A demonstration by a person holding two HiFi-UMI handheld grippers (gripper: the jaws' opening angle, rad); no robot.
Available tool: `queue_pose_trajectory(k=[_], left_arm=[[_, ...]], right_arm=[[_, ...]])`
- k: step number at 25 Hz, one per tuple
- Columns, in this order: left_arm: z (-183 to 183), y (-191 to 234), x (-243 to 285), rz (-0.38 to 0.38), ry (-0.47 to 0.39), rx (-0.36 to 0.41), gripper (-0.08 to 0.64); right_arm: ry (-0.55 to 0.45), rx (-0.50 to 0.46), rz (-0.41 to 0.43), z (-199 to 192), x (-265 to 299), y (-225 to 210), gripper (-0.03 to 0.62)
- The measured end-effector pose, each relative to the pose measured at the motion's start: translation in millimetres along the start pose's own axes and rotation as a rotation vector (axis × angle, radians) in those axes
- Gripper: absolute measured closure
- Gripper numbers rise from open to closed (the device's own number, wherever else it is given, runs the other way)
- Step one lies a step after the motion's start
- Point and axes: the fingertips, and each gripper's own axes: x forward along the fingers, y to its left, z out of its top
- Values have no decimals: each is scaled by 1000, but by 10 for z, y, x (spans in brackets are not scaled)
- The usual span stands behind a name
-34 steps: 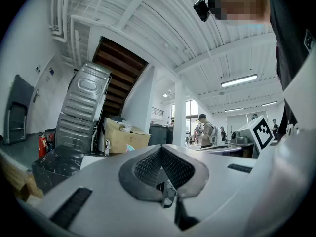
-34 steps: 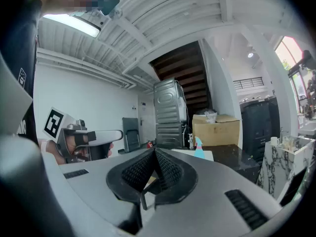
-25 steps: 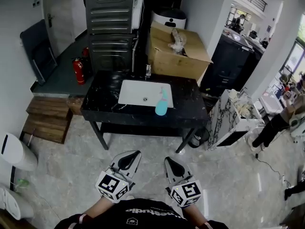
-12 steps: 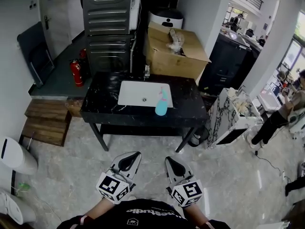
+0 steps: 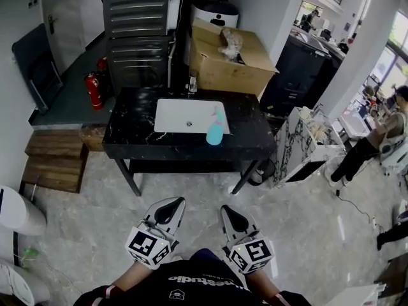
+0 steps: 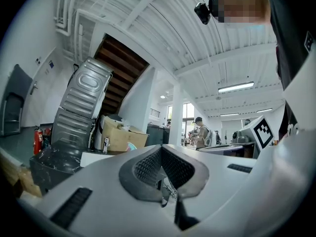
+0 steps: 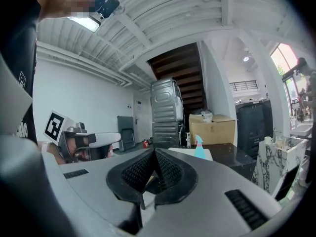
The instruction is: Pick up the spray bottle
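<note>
Spray bottle: standing upright on the black, white-veined table, at the right front corner of the white rectangular basin; turquoise body, pink trigger; any label is showing too small to read.
Left gripper: grey jaws with gridded pads are meeting at the tips, gripping nothing, well apart from the bottle.
Right gripper: jaws are pressing together, likewise empty.
Writing: white lettering on the black shirt is staying illegible.

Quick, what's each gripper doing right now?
Left gripper: closed, holding nothing.
Right gripper: closed, holding nothing.
</note>
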Motion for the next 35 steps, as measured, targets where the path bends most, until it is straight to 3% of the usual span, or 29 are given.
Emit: queue_pose_trajectory(k=[9,16,26,35], left_arm=[[-115,307,297,10,21,-1,546],[-203,819,1155,41,46,29,546],[-49,1394,2742,52,42,76,546],[-59,1878,3142,81,65,63,546]], right_arm=[[6,17,0,-90,361,-235,555],[-33,22,30,21,1139,-977,555],[-60,26,132,389,2205,-1995,555],[-59,43,133,501,2783,-2332,555]])
